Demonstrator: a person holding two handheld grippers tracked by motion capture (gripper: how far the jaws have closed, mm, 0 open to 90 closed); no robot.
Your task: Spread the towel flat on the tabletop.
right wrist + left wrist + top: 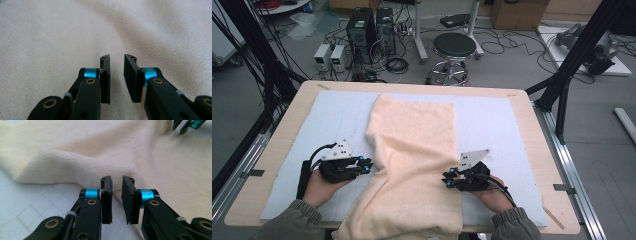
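A cream fleece towel [412, 140] lies lengthwise down the middle of the white mat, and its near end hangs over the table's front edge. My left gripper [366, 166] sits at the towel's left edge, pointing right. In the left gripper view its jaws [117, 178] stand a little apart with nothing between them, just short of a raised fold of the towel [87, 150]. My right gripper [447, 179] rests at the towel's right edge, pointing left. Its jaws [117, 57] show a narrow gap over the towel [62, 32] and hold nothing.
The white mat [337, 120] covers most of the wooden table [292, 125]. Beyond the far edge stand a black stool [454, 47], computer towers [362, 27] and loose cables on the floor. A black frame post [562, 100] rises at the right.
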